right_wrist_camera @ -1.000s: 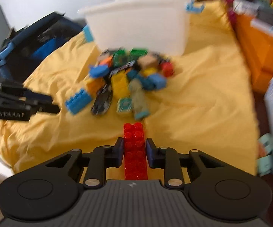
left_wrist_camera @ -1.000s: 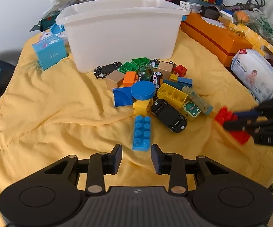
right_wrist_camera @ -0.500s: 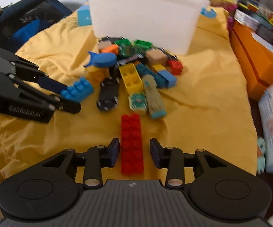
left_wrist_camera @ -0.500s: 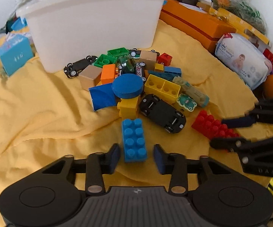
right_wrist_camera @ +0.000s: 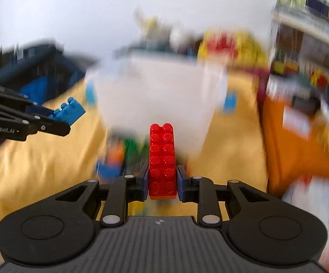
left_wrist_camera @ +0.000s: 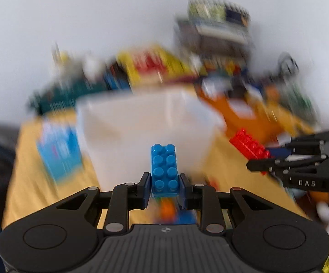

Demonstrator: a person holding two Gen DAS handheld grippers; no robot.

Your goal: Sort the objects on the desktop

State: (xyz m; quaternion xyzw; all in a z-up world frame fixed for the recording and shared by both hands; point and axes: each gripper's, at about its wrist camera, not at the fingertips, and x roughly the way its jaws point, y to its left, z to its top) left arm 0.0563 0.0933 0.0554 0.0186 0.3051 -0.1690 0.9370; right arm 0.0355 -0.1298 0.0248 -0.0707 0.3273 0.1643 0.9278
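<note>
Both bricks have been lifted off the yellow cloth [right_wrist_camera: 39, 170]: the blue brick [left_wrist_camera: 164, 169] is clamped by the left gripper [left_wrist_camera: 164, 187], and the right gripper [right_wrist_camera: 162, 183] has just been closed on the red brick [right_wrist_camera: 163, 159]. The white bin [left_wrist_camera: 146, 132] is seen at 12 o'clock, so dropping is probably next.

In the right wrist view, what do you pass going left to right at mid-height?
Left claw holding the blue brick → white bin → orange box.
</note>
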